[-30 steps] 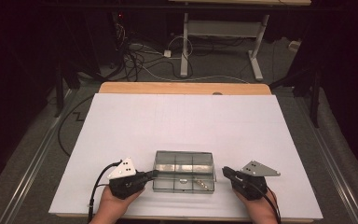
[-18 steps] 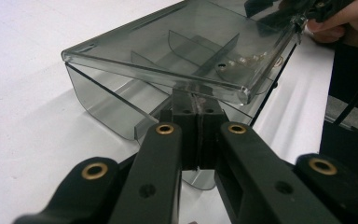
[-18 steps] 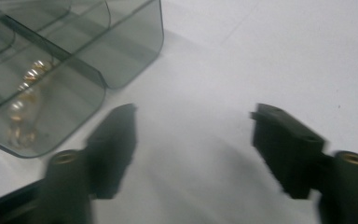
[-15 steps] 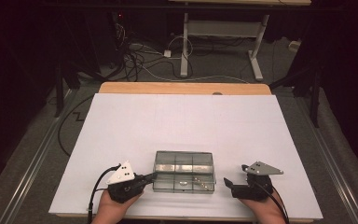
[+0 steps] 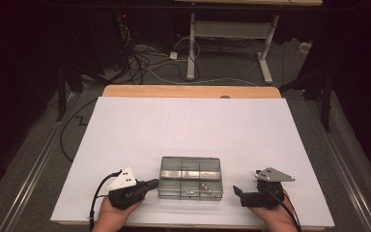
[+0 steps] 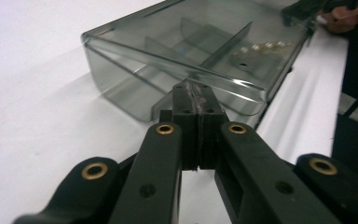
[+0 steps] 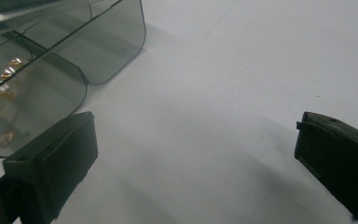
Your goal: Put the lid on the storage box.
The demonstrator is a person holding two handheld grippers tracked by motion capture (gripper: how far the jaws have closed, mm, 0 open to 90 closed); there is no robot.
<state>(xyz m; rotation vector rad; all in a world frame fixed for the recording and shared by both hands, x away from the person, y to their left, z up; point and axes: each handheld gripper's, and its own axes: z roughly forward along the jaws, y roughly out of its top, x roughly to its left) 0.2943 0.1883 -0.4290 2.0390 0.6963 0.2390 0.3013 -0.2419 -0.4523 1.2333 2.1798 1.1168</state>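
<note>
A smoky clear compartment box lies flat near the white table's front edge, with small brass-coloured parts in one front cell. My left gripper is shut, its tips against the rim at the box's left end; whether they pinch the rim is unclear. My right gripper sits a short way off the box's right end. Its jaws have just been opening and now stand wide over bare table with nothing between them. The box corner and the brass parts lie to their left.
The white table top ends at a wooden strip on the far side. Both hands rest at the near edge. Beyond the table are cables on the floor and the legs of a desk.
My right gripper has drawn back from the box's right end toward the near edge, and its jaws have spread apart. The left gripper and the box have stayed put.
</note>
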